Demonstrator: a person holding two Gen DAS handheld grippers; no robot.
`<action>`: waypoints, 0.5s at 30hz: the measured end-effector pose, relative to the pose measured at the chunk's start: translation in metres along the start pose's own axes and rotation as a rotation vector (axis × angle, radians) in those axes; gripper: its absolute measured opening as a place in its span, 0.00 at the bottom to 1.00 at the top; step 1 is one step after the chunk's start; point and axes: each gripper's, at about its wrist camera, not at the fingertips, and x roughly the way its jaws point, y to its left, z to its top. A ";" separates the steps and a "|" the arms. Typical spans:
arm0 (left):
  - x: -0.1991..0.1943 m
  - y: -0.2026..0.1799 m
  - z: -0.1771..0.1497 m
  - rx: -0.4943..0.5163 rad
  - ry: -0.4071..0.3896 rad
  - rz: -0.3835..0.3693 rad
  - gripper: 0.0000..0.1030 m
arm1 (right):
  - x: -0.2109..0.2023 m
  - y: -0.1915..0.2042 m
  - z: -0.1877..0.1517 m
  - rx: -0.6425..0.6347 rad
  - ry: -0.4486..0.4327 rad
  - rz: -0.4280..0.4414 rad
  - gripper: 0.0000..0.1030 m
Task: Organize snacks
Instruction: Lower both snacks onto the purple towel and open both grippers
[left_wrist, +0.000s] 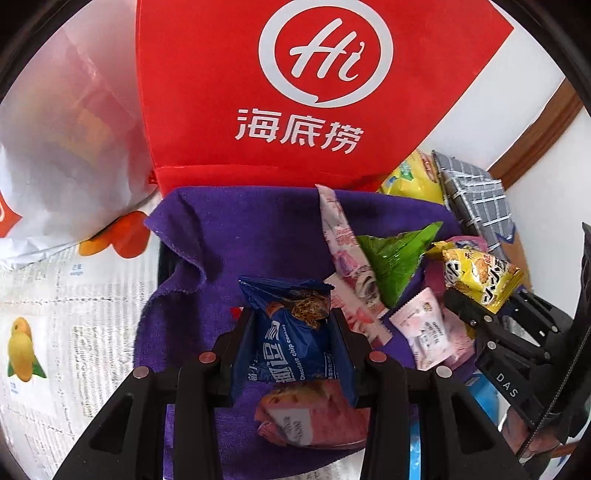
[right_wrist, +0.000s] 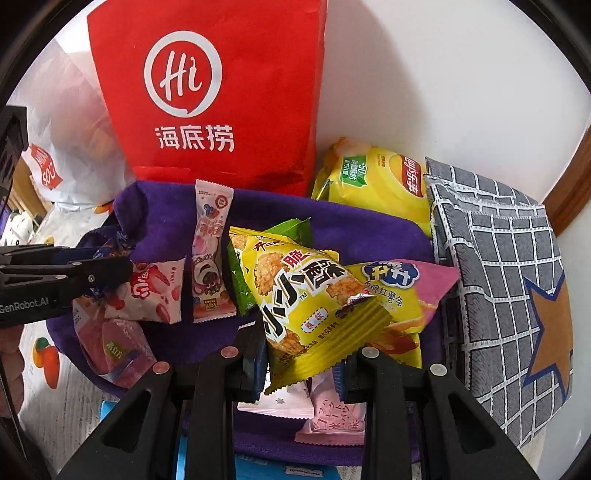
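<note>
The left gripper (left_wrist: 291, 332) clamps a blue foil cookie packet (left_wrist: 291, 325); at its three o'clock, the right gripper (right_wrist: 301, 362) pinches a yellow crinkled rice-cracker packet (right_wrist: 310, 306) above the purple fabric-lined basket (right_wrist: 369, 225).

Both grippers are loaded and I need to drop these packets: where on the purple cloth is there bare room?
Free: the purple cloth's left part, between the red bag and the blue cookie packet in the left gripper. Crowded: the right side, around the green packet, the long pink packet and the right gripper's yellow packet.
</note>
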 end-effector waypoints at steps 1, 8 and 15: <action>0.003 -0.001 0.001 0.004 0.003 0.020 0.37 | 0.002 0.000 0.000 0.001 0.008 -0.003 0.27; 0.004 -0.008 0.000 0.028 0.003 0.006 0.37 | 0.009 0.000 -0.001 -0.010 0.037 -0.019 0.28; 0.000 -0.013 0.000 0.059 -0.013 0.033 0.39 | 0.007 0.001 0.000 -0.007 0.006 -0.016 0.28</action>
